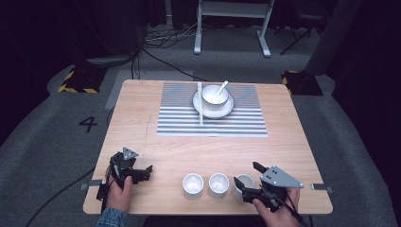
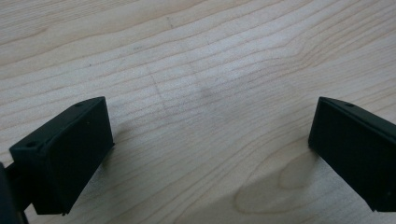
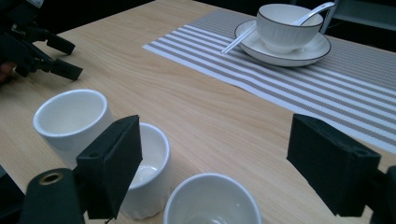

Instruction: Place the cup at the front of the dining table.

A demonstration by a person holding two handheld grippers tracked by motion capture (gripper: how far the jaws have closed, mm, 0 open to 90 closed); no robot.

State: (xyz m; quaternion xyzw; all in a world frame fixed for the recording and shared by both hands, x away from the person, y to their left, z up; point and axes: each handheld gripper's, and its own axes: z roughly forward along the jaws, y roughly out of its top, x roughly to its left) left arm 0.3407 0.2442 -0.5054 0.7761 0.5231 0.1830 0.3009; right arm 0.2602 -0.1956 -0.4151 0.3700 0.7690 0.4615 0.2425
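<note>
- High view, nearest edge: the right gripper [image 1: 245, 181] sits by the right cup [image 1: 243, 185] in a row of three white cups along the front of the worktop [image 1: 283, 142].
- Right gripper view: its fingers [image 3: 112, 163] stand apart, with the right cup [image 3: 212, 200] low between them and no pad touching it; the middle cup [image 3: 152, 163] lies partly behind one finger, and the left cup [image 3: 70, 119] is just beyond.
- High view: the middle cup [image 1: 219, 184] and left cup [image 1: 193, 185] stand close together, upright and seemingly empty.
- Left gripper [image 1: 144, 172] rests near the front left corner, well apart from the cups; in the left gripper view its fingers [image 2: 70, 154] are wide apart over bare wood, holding nothing.
- Farther back, a striped mat [image 1: 213, 120] carries a plate [image 1: 226, 109] with a bowl [image 1: 212, 97] on it, a spoon [image 1: 221, 88] in the bowl, and chopsticks [image 1: 200, 101] along the plate's left side.
- Step in hand, as I judge it: the right gripper is lining up on the right cup, grasp not yet made.
- Next move calls for lowering the fingers on either side of the cup wall, clear of the middle cup, then closing gently; a crooked approach could knock the neighbour.
</note>
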